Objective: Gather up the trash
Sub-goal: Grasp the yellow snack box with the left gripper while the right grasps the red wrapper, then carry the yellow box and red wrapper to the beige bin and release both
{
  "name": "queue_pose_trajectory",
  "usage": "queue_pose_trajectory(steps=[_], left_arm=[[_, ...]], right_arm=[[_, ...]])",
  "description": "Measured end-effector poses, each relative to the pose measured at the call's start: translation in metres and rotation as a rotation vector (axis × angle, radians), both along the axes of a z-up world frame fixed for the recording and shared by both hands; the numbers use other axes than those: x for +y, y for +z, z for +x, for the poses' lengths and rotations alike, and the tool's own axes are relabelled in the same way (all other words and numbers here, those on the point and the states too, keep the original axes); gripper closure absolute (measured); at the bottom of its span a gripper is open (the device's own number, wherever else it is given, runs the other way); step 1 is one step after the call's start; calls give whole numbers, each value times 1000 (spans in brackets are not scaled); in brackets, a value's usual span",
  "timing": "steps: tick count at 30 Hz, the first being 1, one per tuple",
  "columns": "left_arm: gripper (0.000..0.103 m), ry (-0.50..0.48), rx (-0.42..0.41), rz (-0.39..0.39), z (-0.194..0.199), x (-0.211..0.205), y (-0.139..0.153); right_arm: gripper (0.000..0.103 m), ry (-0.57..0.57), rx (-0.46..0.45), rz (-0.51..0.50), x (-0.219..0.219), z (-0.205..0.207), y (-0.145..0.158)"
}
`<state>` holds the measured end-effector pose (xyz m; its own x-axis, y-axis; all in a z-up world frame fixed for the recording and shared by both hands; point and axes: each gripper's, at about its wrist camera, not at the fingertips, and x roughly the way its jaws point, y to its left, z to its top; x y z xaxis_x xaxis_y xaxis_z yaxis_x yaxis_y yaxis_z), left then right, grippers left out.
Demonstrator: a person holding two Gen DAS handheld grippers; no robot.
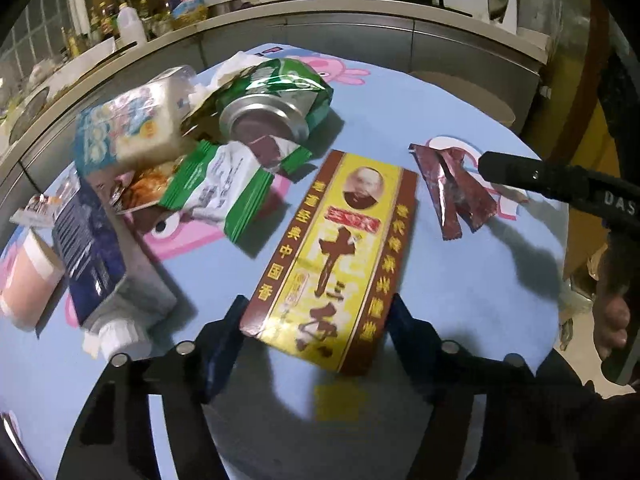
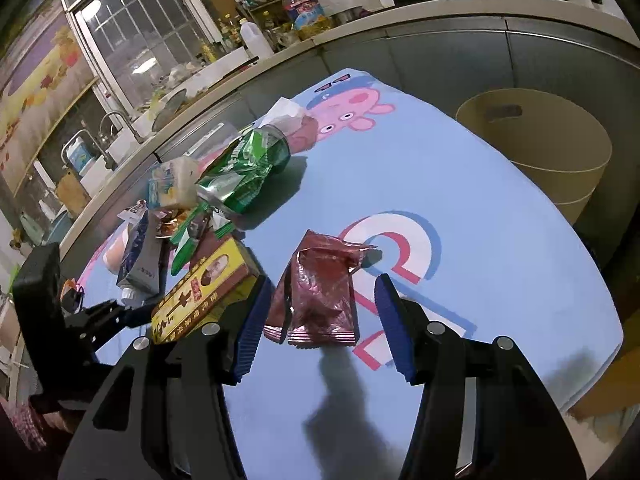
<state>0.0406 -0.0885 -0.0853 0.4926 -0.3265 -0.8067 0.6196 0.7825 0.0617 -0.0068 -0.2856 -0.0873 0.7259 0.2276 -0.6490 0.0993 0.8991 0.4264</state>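
A yellow and brown flat box [image 1: 328,256] lies on the blue cartoon tablecloth [image 1: 460,300]. My left gripper [image 1: 318,300] straddles its near end, with a pad against each long side. In the right wrist view the same box [image 2: 200,292] shows at the left, with the left gripper's fingers [image 2: 108,312] behind it. Dark red foil wrappers [image 2: 320,292] lie between the pads of my right gripper [image 2: 324,280], which stands open with a gap on the right side. From the left wrist view the wrappers [image 1: 452,188] sit at the right, below one black finger [image 1: 520,176] of the right gripper.
A heap at the left holds a crushed green can [image 1: 272,108], a tissue pack [image 1: 132,128], a green and white wrapper [image 1: 224,192], a dark blue tube [image 1: 96,256] and a pink cup [image 1: 28,280]. A beige bin [image 2: 536,152] stands past the table's far right edge. A kitchen counter runs behind.
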Motion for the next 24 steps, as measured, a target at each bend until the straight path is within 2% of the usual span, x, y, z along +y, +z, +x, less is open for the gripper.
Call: queue_pose_trajectory(steps=[6, 8, 9, 11, 14, 16, 18, 20, 21, 22, 23, 24], left_arm=[[39, 49, 47, -55, -9, 23, 1], [38, 57, 52, -60, -13, 23, 1], [32, 57, 55, -62, -14, 24, 1], [25, 58, 59, -59, -13, 20, 2], [24, 58, 68, -61, -10, 16, 2], [26, 63, 66, -58, -8, 13, 2], [38, 61, 49, -54, -7, 11, 4], [40, 54, 57, -61, -6, 11, 4], [41, 50, 65, -68, -7, 11, 5], [42, 41, 77, -77, -8, 11, 6], [42, 32, 86, -87, -8, 10, 7], [43, 22, 90, -95, -10, 9, 10]], right_arm=[[49, 42, -5, -17, 6, 0, 1], [44, 63, -4, -25, 10, -1, 1], [37, 72, -4, -31, 12, -2, 0], [35, 85, -6, -50, 17, -4, -1], [35, 101, -1, -86, 22, -4, -4], [35, 97, 13, -109, 23, -1, -8], [35, 100, 21, -121, 22, 6, -10], [35, 98, 27, -162, 24, 13, -12], [37, 102, 26, -181, 25, 17, -12], [50, 110, 22, -202, 27, 20, -12], [58, 120, 20, -246, 31, 23, -13], [74, 124, 18, -275, 33, 24, -13]])
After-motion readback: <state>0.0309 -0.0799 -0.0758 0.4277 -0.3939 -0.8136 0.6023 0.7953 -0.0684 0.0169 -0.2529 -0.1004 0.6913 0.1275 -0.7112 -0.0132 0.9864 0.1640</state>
